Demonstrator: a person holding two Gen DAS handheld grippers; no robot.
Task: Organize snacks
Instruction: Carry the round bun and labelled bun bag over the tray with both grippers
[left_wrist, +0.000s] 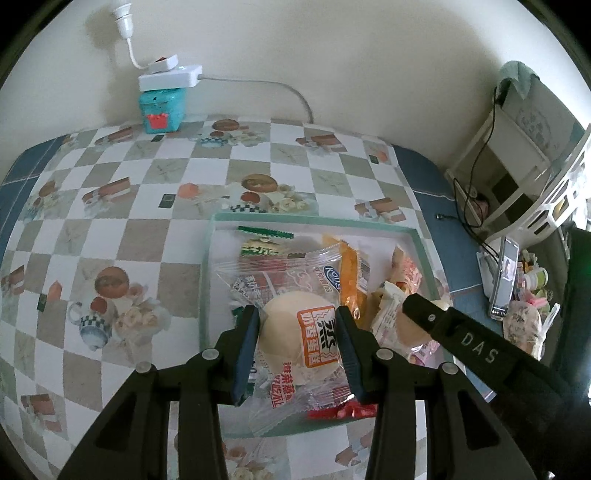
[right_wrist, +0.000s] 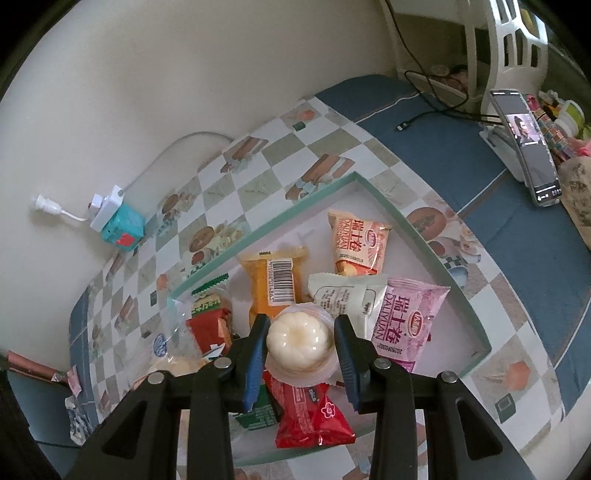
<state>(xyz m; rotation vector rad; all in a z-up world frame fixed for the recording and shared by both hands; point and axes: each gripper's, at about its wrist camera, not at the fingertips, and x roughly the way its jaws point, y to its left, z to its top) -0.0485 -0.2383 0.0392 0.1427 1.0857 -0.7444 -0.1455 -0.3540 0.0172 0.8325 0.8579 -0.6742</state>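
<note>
A shallow tray with a green rim (left_wrist: 207, 258) (right_wrist: 424, 243) sits on the checked tablecloth and holds several snack packets. My left gripper (left_wrist: 296, 310) is shut on a round pale cake in a clear wrapper (left_wrist: 284, 328), over the tray's near side. My right gripper (right_wrist: 303, 319) is shut on a white pudding cup (right_wrist: 299, 343) above a red packet (right_wrist: 314, 413). One black finger (left_wrist: 443, 325) of the right gripper shows in the left wrist view. Behind the cup lie an orange packet (right_wrist: 275, 273), a white packet (right_wrist: 347, 295), a pink packet (right_wrist: 406, 321) and a peach packet (right_wrist: 356, 243).
A white power strip on a teal box (left_wrist: 162, 107) stands against the wall at the far left. At the right a phone on a stand (right_wrist: 528, 147) sits beside a cable (right_wrist: 424, 118) on blue cloth, with a white plastic chair (right_wrist: 509, 40) beyond.
</note>
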